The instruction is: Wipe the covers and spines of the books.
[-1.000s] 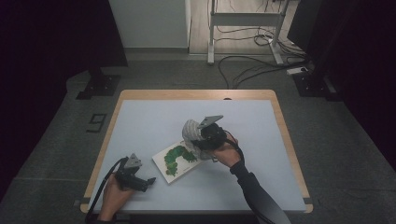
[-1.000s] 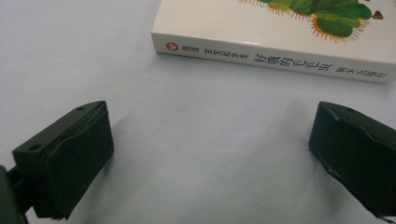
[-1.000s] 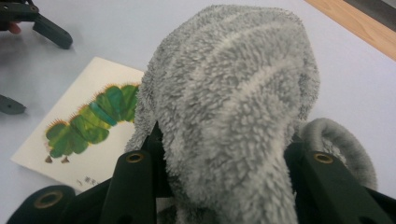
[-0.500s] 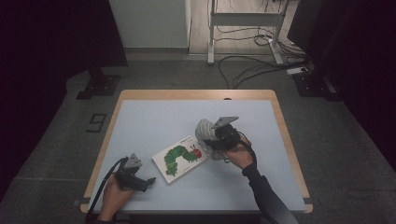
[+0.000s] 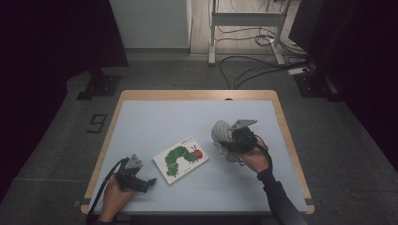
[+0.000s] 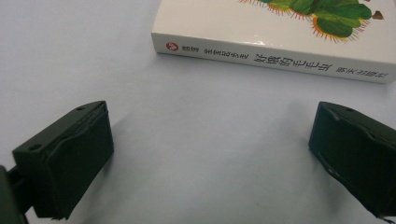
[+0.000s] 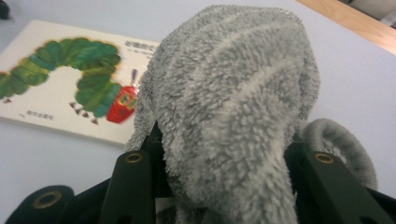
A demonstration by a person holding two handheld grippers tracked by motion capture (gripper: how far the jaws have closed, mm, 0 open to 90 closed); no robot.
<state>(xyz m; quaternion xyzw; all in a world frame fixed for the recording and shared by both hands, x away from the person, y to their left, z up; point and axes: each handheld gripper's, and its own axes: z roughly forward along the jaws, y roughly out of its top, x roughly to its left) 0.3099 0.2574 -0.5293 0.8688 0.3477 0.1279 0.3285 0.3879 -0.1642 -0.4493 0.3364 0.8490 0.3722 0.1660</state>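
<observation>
A white picture book with a green caterpillar on its cover lies flat near the table's middle front. My right gripper holds a fluffy grey cloth just right of the book, and its jaws are shut on the cloth, which bulges up between them. The book lies beyond to the left in that view. My left gripper rests low at the front left, open, its jaws wide apart with bare table between them. The book's spine faces it a short way ahead.
The pale blue table has a wooden rim. A metal stand and cables lie on the floor beyond the far edge. Dark screens stand at both sides.
My right gripper has carried the grey cloth to the right, off the book's far corner, and the whole cover shows. The left gripper has stayed put.
</observation>
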